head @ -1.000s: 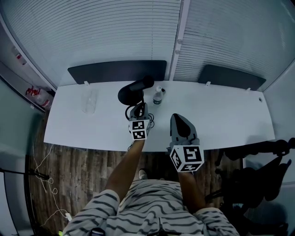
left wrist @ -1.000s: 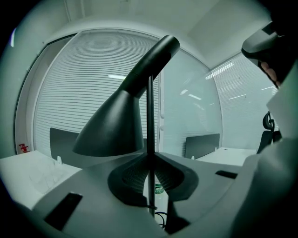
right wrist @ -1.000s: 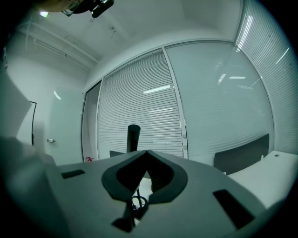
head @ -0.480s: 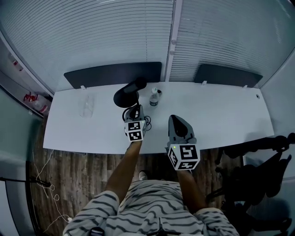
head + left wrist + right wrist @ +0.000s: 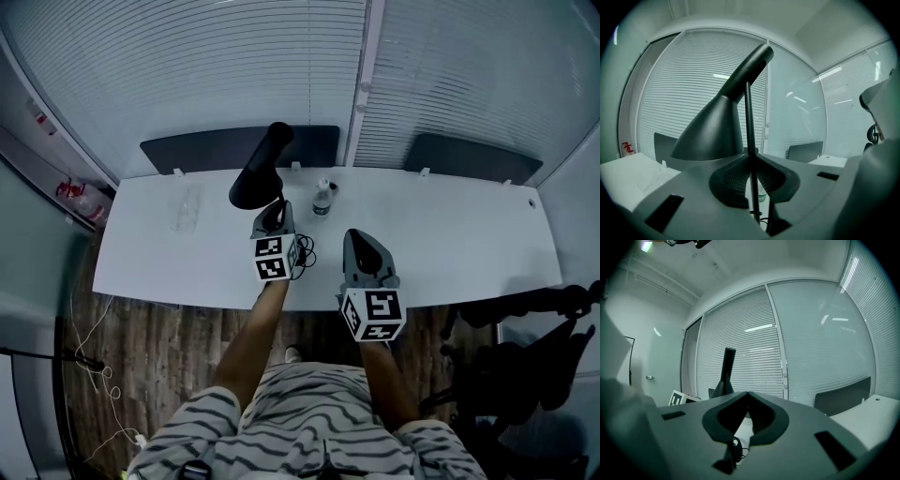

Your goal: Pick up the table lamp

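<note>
The black table lamp [image 5: 259,172] hangs above the white table [image 5: 450,234], its cone shade tilted and its neck pointing toward the blinds. My left gripper [image 5: 274,212] is shut on the lamp's thin stem. In the left gripper view the stem [image 5: 749,122] runs straight up between the closed jaws, with the shade [image 5: 715,129] just left of it. The lamp's base is hidden under the gripper. Its cord [image 5: 305,251] lies coiled on the table. My right gripper [image 5: 360,240] hovers to the right, shut and empty; from it the lamp [image 5: 725,373] shows at the left.
A small bottle [image 5: 322,199] stands on the table just right of the lamp. A clear cup [image 5: 183,208] sits further left. Two dark chair backs [image 5: 216,147] [image 5: 469,156] line the far edge, before the blinds. An office chair [image 5: 525,347] stands at the near right.
The left gripper has risen with the lamp in it; the shade, which was low over the table, is now lifted and swung toward the blinds. The right gripper stayed put.
</note>
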{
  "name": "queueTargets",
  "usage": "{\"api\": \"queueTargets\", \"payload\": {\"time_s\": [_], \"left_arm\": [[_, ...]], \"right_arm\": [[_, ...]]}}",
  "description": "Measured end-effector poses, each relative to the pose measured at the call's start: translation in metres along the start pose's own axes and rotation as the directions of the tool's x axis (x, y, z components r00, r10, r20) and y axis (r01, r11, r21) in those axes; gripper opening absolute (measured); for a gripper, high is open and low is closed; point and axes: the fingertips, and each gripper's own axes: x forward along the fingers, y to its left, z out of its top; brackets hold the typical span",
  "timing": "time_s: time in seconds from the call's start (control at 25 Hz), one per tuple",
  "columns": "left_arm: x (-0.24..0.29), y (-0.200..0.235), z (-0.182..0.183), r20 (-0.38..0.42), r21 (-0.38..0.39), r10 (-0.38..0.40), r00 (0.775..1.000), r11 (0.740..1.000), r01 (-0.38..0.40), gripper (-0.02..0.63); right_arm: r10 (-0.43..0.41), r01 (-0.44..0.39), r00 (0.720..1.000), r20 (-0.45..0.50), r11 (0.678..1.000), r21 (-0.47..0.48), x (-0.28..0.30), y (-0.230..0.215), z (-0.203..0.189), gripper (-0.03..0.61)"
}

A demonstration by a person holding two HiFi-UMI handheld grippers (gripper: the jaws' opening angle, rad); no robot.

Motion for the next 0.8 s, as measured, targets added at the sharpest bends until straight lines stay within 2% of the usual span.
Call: {"api": "queueTargets", "payload": {"time_s": [0.24,0.56,0.8], "left_arm": [[-0.026,-0.013,0.028,0.029,0.030,-0.009,1.000,1.000,0.009,0.038],[-0.061,-0.032,0.073,0.081,0.024,-0.031,0.996,0.999,0.029,0.040],[-0.091,-0.045,0.087,0.105,0.030,-0.042,0.994,0.999,0.039,0.041]], "right_arm": [[0.026,-0.026,1.000,0.015,1.000,-0.008,0.004,0.009,0.005,0.012],[0.053,-0.053,0.998,0.027,0.999,-0.002,0.007,0.015,0.007,0.012],[0.077,-0.077,0.996,0.049,0.997,0.006,0.006,0.026,0.014,0.012]]}}
